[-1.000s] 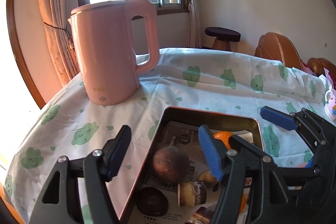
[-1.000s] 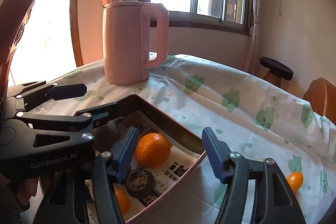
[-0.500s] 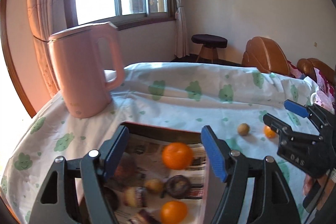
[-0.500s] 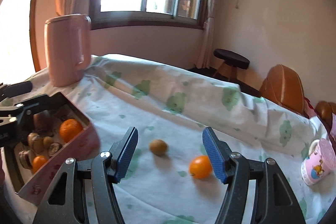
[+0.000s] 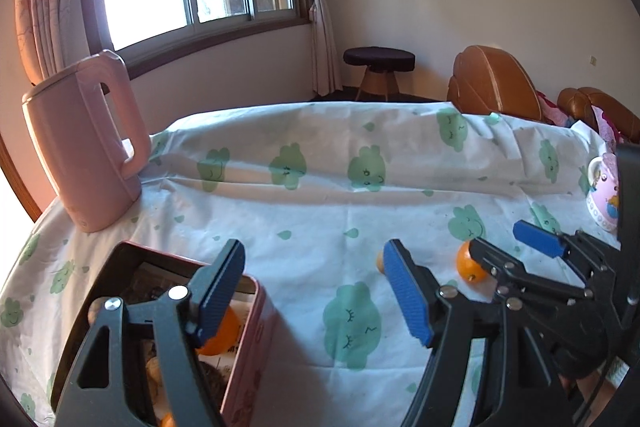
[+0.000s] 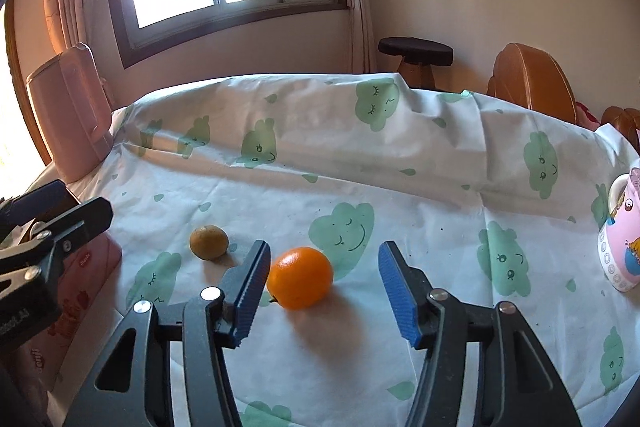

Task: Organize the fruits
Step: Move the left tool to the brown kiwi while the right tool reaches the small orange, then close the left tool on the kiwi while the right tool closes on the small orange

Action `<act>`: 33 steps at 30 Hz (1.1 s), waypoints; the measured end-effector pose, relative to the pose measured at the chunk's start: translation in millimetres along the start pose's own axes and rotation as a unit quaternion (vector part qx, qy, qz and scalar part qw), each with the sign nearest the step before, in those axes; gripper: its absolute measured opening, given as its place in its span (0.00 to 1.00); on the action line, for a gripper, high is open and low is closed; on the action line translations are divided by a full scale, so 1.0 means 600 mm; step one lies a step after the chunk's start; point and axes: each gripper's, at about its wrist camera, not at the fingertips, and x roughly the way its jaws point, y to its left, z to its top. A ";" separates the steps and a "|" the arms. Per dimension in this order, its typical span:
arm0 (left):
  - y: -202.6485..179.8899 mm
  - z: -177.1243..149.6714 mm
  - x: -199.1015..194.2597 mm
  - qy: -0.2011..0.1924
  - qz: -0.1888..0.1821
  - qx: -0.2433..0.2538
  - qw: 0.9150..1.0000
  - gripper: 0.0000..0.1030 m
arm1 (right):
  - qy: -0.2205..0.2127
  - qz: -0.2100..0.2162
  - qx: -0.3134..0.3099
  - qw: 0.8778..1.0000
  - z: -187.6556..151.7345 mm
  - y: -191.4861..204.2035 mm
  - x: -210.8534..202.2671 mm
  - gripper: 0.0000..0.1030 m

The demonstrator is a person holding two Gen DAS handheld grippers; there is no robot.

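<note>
At the far left a smooth, matte pink kettle (image 5: 86, 143) stands upright on the tabletop (image 6: 360, 155), which is draped in a thin, creased white cloth printed with green smiling clouds. Near the left edge sits a pink rectangular tin (image 5: 256, 343) with rounded corners, lined with printed paper; an orange fruit and several dark, rough-skinned fruits lie inside it. The left gripper (image 5: 316, 291) angles downward above the tin's right rim, its ribbed blue pads spread wide with nothing between them.

Right of the tin, a small dull brown-green fruit (image 6: 209, 242) rests on the cloth, round and slightly rough. Just to its right lies a glossy orange (image 6: 300, 277), round with a finely dimpled peel and a small stem mark low on its near left side. The right gripper (image 6: 320, 291) tilts down toward it; its jaws are closing around the orange, the left pad just beside the peel and the right pad clearly apart from it.

At the far right stands a glossy pink cartoon-printed mug (image 6: 622, 247).
</note>
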 end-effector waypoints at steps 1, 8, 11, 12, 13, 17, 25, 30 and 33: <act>0.000 0.001 0.005 0.003 -0.002 -0.002 1.000 0.72 | 0.003 0.003 0.000 1.000 -0.001 -0.001 0.003 0.54; -0.005 -0.002 0.024 0.009 -0.003 0.000 1.000 0.72 | 0.033 0.029 0.005 0.999 -0.001 -0.001 0.027 0.48; -0.006 -0.004 0.034 0.016 -0.004 0.000 1.000 0.72 | 0.049 0.034 -0.001 0.998 -0.003 0.004 0.035 0.39; -0.007 -0.005 0.036 0.019 -0.005 0.000 1.000 0.72 | 0.050 0.033 -0.003 0.998 -0.003 0.006 0.035 0.39; -0.009 -0.006 0.038 0.021 -0.007 0.000 1.000 0.72 | 0.050 0.032 -0.003 0.998 -0.003 0.006 0.035 0.39; -0.020 -0.006 0.044 0.026 -0.016 0.007 1.000 0.70 | 0.041 0.020 0.008 0.999 -0.003 -0.007 0.027 0.39; -0.062 -0.003 0.083 0.066 -0.054 0.023 0.996 0.57 | 0.027 -0.021 0.048 0.998 -0.005 -0.063 0.010 0.39; -0.071 -0.010 0.119 0.102 -0.079 0.015 0.992 0.48 | 0.028 -0.020 0.053 0.998 -0.007 -0.068 0.008 0.39; -0.074 -0.013 0.136 0.115 -0.089 0.012 0.989 0.44 | 0.026 -0.021 0.051 0.998 -0.007 -0.067 0.007 0.39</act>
